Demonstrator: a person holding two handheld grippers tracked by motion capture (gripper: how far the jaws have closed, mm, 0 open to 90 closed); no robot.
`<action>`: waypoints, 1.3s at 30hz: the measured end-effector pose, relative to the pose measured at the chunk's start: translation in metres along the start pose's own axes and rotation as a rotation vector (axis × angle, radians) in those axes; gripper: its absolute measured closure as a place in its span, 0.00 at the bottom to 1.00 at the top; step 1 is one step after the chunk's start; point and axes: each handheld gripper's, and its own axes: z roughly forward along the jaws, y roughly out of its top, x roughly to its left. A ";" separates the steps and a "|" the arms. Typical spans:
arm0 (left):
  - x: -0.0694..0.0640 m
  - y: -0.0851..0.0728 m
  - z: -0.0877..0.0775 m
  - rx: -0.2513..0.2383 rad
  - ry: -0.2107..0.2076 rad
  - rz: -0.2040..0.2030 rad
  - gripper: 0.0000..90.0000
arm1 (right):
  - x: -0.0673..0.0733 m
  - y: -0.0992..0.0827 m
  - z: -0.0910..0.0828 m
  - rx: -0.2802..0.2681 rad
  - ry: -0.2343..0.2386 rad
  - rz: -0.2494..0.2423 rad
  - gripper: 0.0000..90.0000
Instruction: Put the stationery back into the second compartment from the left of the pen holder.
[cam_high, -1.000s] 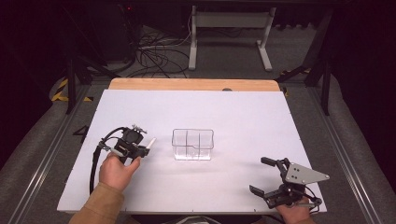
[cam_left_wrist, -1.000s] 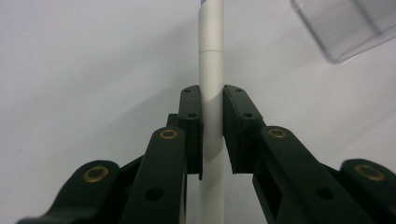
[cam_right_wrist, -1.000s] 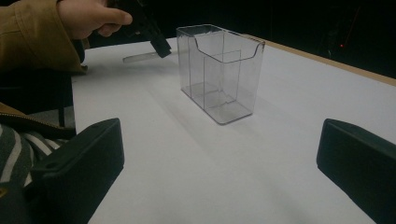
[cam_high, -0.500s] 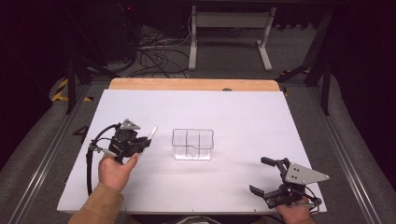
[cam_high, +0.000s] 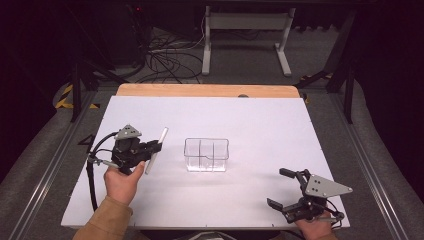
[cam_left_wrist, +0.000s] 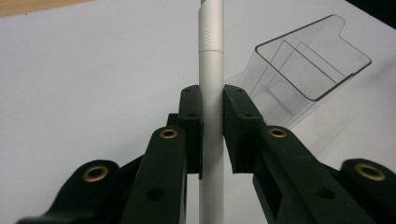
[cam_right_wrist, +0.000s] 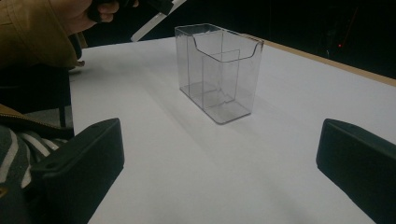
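Left gripper (cam_high: 152, 148) clamped on a silver pen (cam_left_wrist: 211, 70), held left of the clear organiser (cam_high: 206, 154); right gripper (cam_high: 284, 187) wide open, apparently resting on the table (cam_high: 260, 120)

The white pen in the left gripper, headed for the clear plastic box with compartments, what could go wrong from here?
1. The slim white pen sits between the left gripper's narrow pads with long ends free, so it might pivot or slip.
2. The clear plastic compartment box stands unheld on the white table; a bump from the pen tip could probably push or tip it.
3. The right gripper rests open far from the box, so it likely cannot steady it.
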 end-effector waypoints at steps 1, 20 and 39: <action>0.000 0.000 -0.001 -0.010 0.003 0.001 0.88 | 0.000 0.000 0.000 0.000 -0.001 -0.003 0.02; -0.005 0.006 -0.009 -0.146 -0.077 0.032 0.88 | 0.001 0.000 0.001 -0.002 0.006 0.002 0.02; -0.017 0.042 -0.017 -0.256 -0.190 0.080 0.88 | 0.001 0.001 0.001 -0.002 0.008 0.004 0.02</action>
